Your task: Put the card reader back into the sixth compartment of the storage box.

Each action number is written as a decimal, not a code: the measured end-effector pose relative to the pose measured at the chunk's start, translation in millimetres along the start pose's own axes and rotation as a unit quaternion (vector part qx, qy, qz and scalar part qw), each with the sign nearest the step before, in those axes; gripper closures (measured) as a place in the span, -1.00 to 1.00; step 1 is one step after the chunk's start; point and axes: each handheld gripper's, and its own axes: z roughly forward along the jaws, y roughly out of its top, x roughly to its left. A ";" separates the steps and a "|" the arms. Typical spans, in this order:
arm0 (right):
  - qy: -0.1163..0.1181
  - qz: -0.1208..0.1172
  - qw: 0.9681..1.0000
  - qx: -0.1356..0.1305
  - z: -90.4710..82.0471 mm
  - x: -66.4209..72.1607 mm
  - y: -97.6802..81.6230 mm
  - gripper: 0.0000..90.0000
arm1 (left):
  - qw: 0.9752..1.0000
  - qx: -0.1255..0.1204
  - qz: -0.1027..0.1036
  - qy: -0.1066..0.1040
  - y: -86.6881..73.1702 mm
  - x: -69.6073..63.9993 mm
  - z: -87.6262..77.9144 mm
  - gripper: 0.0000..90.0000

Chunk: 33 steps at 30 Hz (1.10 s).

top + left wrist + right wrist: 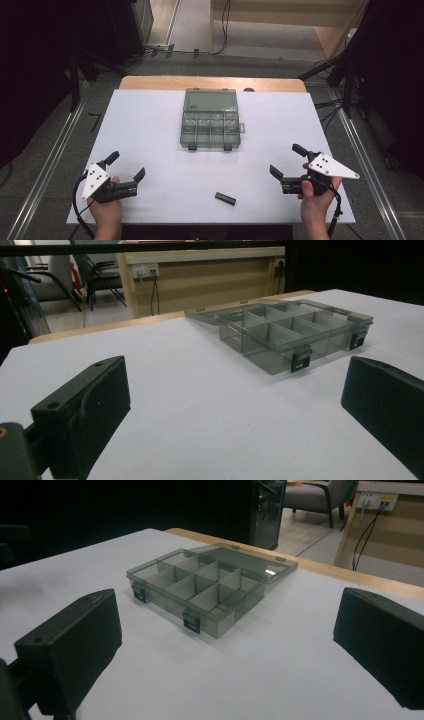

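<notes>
Nearest the person, a small black bar (225, 198) lies on the white table (150, 125), between the two hands and closer to the right gripper (289, 164). That gripper and the left gripper (127, 165) rest low at the near corners, jaws spread wide and holding nothing, likely poised to start. Farther off, mid-table, the box (210, 131) sits with its lid folded back, its compartments empty and likely ready for filling. No writing is legible.

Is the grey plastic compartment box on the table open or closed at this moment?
Open. The compartment box has its lid folded back flat on the table behind it, and its compartments look empty.
</notes>
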 end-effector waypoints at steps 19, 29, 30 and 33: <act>0.046 -0.004 0.999 0.005 23.5 13.7 17.2 -1.00 | 1.000 -0.001 -0.001 0.000 0.1 0.3 0.2 -1.00; 0.065 -0.007 0.998 0.012 35.3 19.4 21.1 -1.00 | 1.000 -0.001 0.000 0.000 0.1 0.3 0.2 -1.00; 0.066 -0.010 0.998 0.012 36.7 20.1 22.1 -1.00 | 1.000 -0.001 -0.001 -0.001 0.1 0.2 0.3 -1.00; 0.075 -0.012 0.997 0.011 40.8 21.6 24.3 -1.00 | 1.000 -0.002 -0.001 -0.001 0.1 0.0 0.4 -1.00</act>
